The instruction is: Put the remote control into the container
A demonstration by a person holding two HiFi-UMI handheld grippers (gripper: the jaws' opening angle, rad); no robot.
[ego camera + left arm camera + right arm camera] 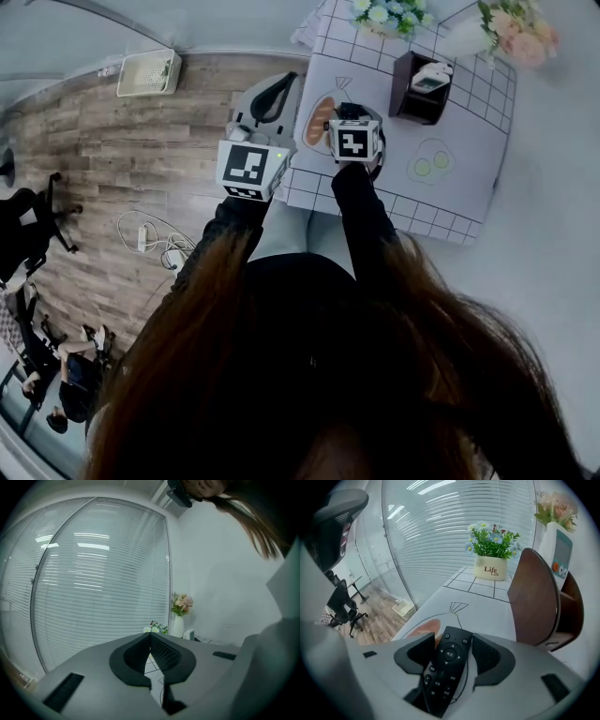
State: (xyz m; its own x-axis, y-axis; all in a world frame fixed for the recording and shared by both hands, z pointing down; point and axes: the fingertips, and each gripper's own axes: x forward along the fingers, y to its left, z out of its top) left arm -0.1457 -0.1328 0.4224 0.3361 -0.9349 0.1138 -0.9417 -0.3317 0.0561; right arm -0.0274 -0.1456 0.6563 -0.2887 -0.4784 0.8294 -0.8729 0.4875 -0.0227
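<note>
Black remote control (447, 663) sits between the spread right tongs (453, 641), unseen in the head view; left tongs (150, 637) clenched.

soft, even daylight comes through the blinds (98, 573), and ceiling lamps mirror on the glass as bright streaks. the wall (220, 573) and table (394, 141) look pale, close to washed out, with only faint shadows. all three views are fisheye: straight lines bow and the corners fall off into a dark round vignette. in the head view the hair (328, 375) fills the lower half as a dim, soft mass. in the right gripper view the remote (445, 667) keys show clearly and the flowers (492, 538) are fairly sharp; the nearest grey parts are blurred.
</note>
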